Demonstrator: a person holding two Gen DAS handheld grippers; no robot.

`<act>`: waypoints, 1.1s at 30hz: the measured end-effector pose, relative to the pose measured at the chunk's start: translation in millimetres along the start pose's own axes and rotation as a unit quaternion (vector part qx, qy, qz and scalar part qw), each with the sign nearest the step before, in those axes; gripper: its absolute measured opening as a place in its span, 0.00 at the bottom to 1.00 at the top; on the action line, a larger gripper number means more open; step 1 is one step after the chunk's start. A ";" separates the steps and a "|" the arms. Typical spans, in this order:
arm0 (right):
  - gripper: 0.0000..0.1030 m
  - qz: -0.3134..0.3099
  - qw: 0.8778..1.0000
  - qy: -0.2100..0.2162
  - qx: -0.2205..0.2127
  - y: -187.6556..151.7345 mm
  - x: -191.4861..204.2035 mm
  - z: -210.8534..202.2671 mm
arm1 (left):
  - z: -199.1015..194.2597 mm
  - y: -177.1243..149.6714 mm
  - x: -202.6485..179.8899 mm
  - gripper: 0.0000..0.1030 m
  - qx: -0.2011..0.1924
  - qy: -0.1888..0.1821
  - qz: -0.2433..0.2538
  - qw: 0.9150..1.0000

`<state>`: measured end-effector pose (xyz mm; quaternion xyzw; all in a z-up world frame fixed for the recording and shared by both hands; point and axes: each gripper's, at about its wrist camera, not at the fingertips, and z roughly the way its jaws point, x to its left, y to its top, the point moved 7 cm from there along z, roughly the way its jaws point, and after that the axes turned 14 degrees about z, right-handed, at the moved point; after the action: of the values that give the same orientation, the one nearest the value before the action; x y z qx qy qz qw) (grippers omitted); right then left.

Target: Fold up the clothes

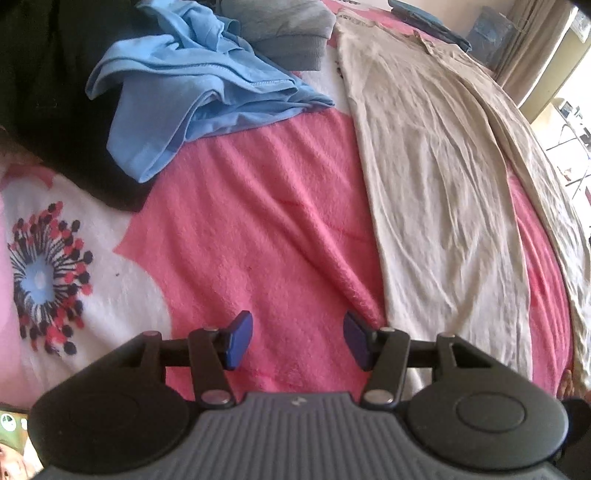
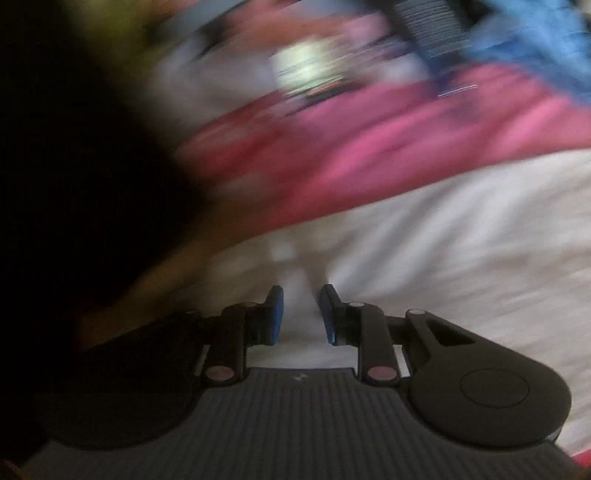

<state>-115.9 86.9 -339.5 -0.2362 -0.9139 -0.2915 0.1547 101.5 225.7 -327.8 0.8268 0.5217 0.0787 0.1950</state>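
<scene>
A long beige garment [image 1: 436,166] lies flat on the pink blanket [image 1: 251,221], running from the far side to the near right. My left gripper [image 1: 298,339] hovers open over bare pink blanket just left of the garment's near edge, with nothing between its blue pads. The right wrist view is heavily blurred. There my right gripper [image 2: 301,314] points down at pale cloth [image 2: 461,240], its pads a narrow gap apart. A ridge of that cloth seems to run up between them, but no pad visibly presses on it.
A crumpled blue garment [image 1: 192,85] lies at the far left, a grey one [image 1: 288,33] behind it and a black one [image 1: 48,92] along the left edge. The blanket carries a flower print [image 1: 48,273]. Curtains [image 1: 543,55] hang at the far right.
</scene>
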 end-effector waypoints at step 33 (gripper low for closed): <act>0.32 0.156 0.968 0.170 0.099 -57.3 25.8 -9.3 | -6.7 0.5 -75.5 0.58 -0.021 -0.014 0.116 0.993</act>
<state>-166.2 48.9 -347.7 -0.3063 -0.8502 -0.2081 0.3743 66.2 159.7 -315.9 0.8785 0.4178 0.1001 0.2091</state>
